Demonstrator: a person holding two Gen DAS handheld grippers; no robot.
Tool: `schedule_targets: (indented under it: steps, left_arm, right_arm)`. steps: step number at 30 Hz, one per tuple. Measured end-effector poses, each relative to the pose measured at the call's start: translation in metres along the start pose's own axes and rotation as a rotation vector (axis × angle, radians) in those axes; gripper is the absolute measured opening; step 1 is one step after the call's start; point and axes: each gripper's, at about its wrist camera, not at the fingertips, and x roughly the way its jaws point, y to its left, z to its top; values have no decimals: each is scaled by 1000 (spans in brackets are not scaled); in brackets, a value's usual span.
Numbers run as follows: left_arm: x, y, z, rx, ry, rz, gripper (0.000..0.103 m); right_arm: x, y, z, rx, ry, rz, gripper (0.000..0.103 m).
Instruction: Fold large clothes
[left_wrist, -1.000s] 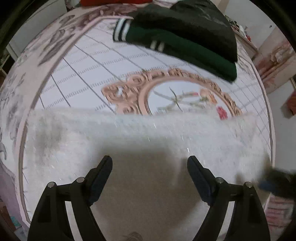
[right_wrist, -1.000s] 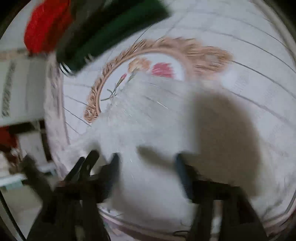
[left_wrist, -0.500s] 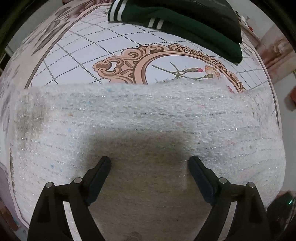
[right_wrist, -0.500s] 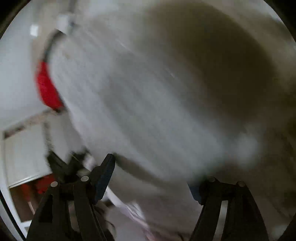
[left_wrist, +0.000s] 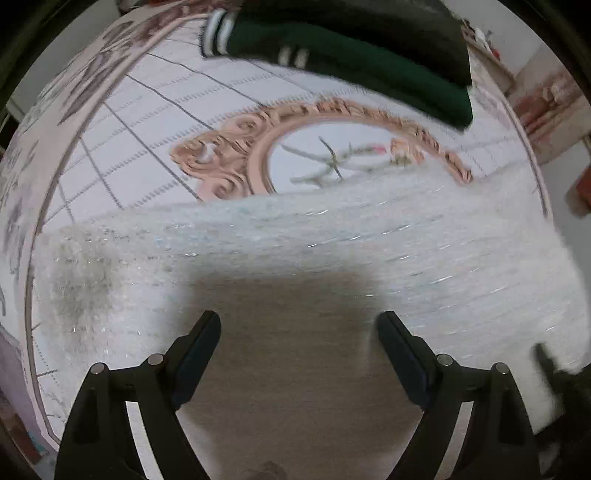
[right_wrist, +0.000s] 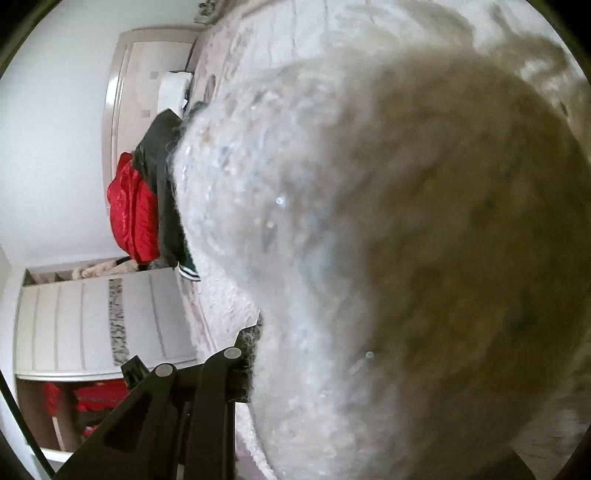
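A fluffy white sweater (left_wrist: 295, 266) lies spread on the patterned bedspread (left_wrist: 155, 110) in the left wrist view. My left gripper (left_wrist: 299, 332) hovers over it, jaws wide apart and empty. In the right wrist view the same white sweater (right_wrist: 369, 221) fills the frame, pressed close to the camera. Only the left finger (right_wrist: 243, 350) of my right gripper shows, at the fabric's edge; the other finger is hidden behind the sweater. My right gripper also shows in the left wrist view, dark and blurred at the sweater's right edge (left_wrist: 550, 365).
A folded dark green garment with white stripes (left_wrist: 351, 55) lies at the far side of the bed. In the right wrist view a red garment (right_wrist: 133, 214) lies beside the dark one, with white cabinets (right_wrist: 92, 321) and a wall behind.
The left gripper has drawn back a little over the sweater. The right gripper has swung round, and the sweater now covers most of its view and hides one finger.
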Motion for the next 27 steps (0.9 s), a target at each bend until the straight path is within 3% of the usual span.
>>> schedule_targets:
  steps: [1,4,6,7,8,9,12,13,15,16,17,19,21,25,27]
  left_arm:
    - [14,-3,-4,-1,32,-15,89]
    - [17,-16,-7,37,-9,39,90]
    - [16,-16,-8,36,-11,37,90]
    - [15,-13,-8,25,-9,25,90]
    - [14,-11,-8,18,-8,14,91]
    - [13,-9,-9,21,-9,13,91]
    - [12,-8,-9,30,-12,18,91]
    - [11,-8,-9,30,-13,18,91]
    - [12,-7,-7,27,-15,19,91]
    - [11,-7,-8,26,-16,21,91]
    - [11,-6,-7,24,-16,23,91]
    - [15,-12,-9,23,-15,26,91]
    - [16,-13,-8,24,-13,30,91]
    - [19,-17,-4,30,-13,44,91]
    - [21,-19,-3,38,-12,52,91]
  right_arm:
    - [-5,2,6,-21,-9,-31,23]
    - [2,-4,20,-18,45,-16,24]
    - [16,-9,26,-9,78,-32,38]
    - [26,-17,31,0,114,-41,61]
    - [34,-25,34,16,128,-43,74]
    - [37,-32,35,28,128,-36,79]
    - [50,-48,41,63,108,54,79]
    - [51,-47,42,59,97,66,79]
    - [54,-41,42,37,71,50,66]
    - [55,-39,41,36,64,31,44]
    - [55,-40,40,52,53,36,31]
    - [47,-29,36,45,16,41,25]
    - [38,-2,31,-50,-20,0,23]
    - [14,74,7,-398,-71,-112,23]
    - [15,83,-2,-511,-61,-172,22]
